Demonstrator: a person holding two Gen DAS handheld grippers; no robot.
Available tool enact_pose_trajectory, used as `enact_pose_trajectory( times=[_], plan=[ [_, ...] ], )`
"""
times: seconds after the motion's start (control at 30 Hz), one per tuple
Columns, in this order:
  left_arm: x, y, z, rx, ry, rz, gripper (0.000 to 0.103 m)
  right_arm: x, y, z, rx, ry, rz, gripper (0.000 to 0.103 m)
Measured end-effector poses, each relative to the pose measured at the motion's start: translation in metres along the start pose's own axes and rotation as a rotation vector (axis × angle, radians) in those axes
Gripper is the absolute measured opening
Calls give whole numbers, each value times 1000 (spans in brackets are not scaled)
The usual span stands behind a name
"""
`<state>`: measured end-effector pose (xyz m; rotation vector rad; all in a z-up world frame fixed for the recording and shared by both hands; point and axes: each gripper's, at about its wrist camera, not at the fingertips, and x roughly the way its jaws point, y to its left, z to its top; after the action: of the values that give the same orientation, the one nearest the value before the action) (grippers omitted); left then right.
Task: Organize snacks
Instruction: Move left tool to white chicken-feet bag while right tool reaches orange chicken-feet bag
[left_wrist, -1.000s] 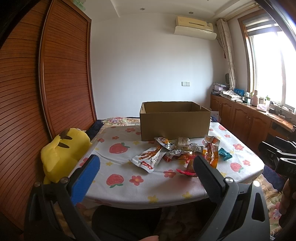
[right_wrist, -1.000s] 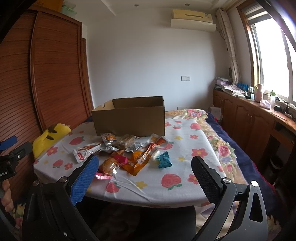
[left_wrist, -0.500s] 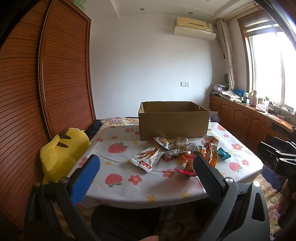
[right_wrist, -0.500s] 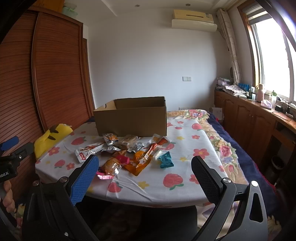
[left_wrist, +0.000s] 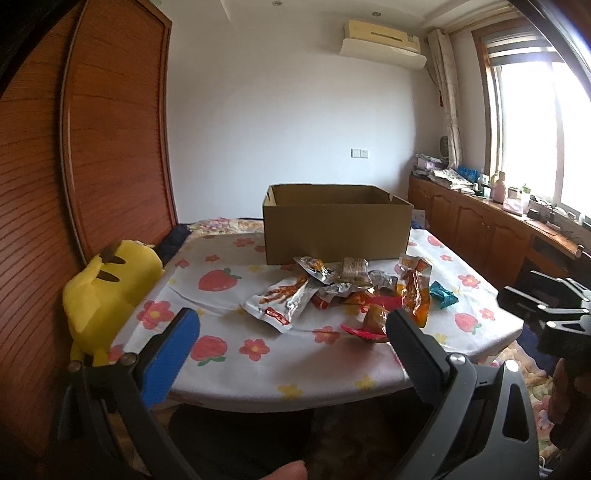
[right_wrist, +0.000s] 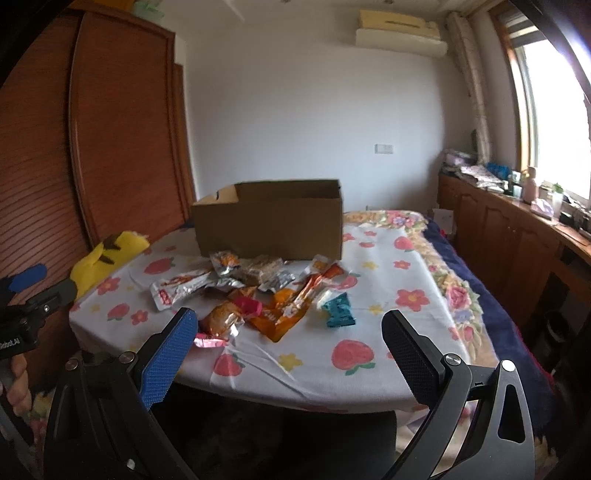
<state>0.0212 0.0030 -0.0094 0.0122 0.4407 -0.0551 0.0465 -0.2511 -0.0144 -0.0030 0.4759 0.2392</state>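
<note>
An open brown cardboard box (left_wrist: 336, 232) (right_wrist: 269, 229) stands at the back of a table with a flower-print cloth (left_wrist: 240, 354) (right_wrist: 388, 332). A heap of snack packets (left_wrist: 343, 291) (right_wrist: 258, 295) lies in front of it, with a silver packet (left_wrist: 284, 301), an orange bag (right_wrist: 284, 314) and a teal packet (right_wrist: 338, 310) (left_wrist: 441, 297). My left gripper (left_wrist: 291, 332) is open and empty before the table's front edge. My right gripper (right_wrist: 288, 332) is open and empty, short of the heap.
A yellow plush toy (left_wrist: 107, 291) (right_wrist: 107, 258) lies at the table's left edge by a wooden wardrobe (left_wrist: 92, 147). Wooden cabinets (right_wrist: 517, 236) with clutter run along the right wall under a window. A flowered bedspread (right_wrist: 461, 288) lies right of the table.
Both grippers have moved slightly forward toward the table, so the box and snacks look a little nearer. Both stay open and empty.
</note>
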Motion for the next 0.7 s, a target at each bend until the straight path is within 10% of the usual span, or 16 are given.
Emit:
enact_pose_trajectory(
  times=[0.7],
  plan=[
    [107,24,1,37,209,-46,100,126,-40,16,25,208,99,88]
  ],
)
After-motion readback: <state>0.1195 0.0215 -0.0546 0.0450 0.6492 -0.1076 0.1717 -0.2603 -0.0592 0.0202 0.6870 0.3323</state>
